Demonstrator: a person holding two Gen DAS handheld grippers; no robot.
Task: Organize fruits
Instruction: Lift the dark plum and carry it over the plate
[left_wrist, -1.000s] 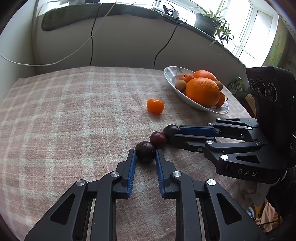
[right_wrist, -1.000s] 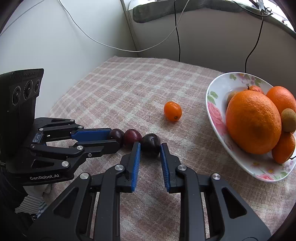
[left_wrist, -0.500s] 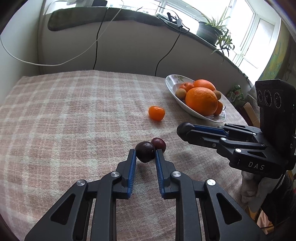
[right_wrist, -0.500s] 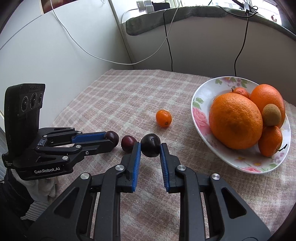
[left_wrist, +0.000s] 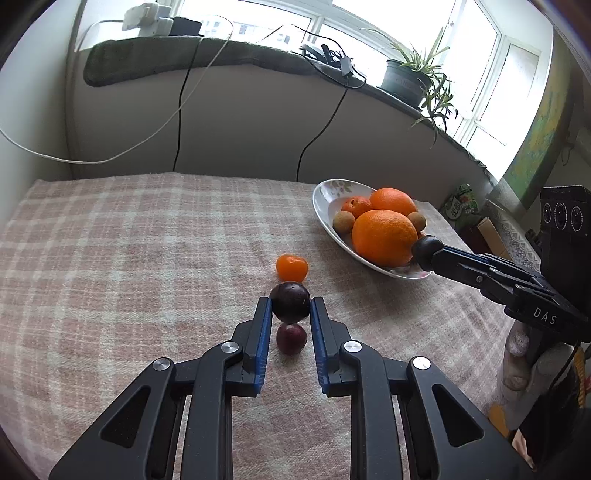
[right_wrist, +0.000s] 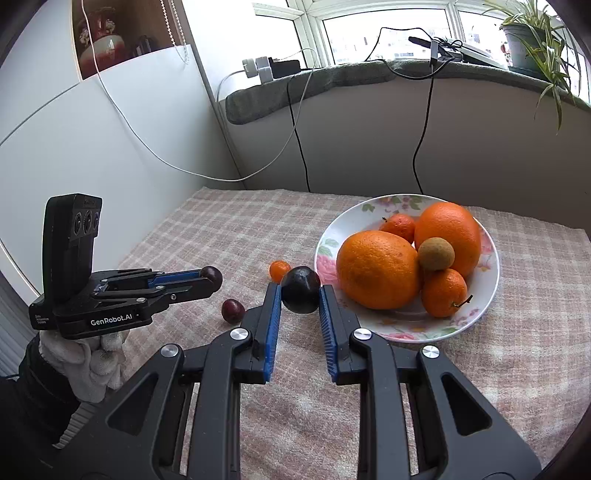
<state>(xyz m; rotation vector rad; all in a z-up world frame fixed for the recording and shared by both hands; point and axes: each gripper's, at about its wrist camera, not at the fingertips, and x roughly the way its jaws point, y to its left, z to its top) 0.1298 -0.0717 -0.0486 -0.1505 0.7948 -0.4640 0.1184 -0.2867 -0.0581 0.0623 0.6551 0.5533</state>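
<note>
The left tongs (left_wrist: 291, 314) are clamped on a dark plum (left_wrist: 290, 302), which sits between the blue pads at their tips and is lifted clear of the checked cloth (left_wrist: 129, 258) covering the surface. Under it, on the cloth, lies a smaller reddish plum (left_wrist: 291, 338), and just beyond is a small loose tangerine (left_wrist: 291, 267).

The right tongs (right_wrist: 300, 301) grip a second dark plum (right_wrist: 300, 290) the same way, pinched at the fingertips. From the left wrist view this fruit hangs at the near rim of the flowered plate (left_wrist: 325, 201), right in front of the big orange (left_wrist: 384, 238); whether it touches the orange cannot be told.

The plate stands toward the right side of the surface and holds two large oranges, two tangerines and two small brownish fruits. In the right wrist view the reddish plum (right_wrist: 232, 311) lies on the cloth between the two tongs, well short of the plate (right_wrist: 487, 280). A hand in a white glove (right_wrist: 86, 360) holds the left tool from below. A potted plant (left_wrist: 406, 83) stands on the windowsill behind.
</note>
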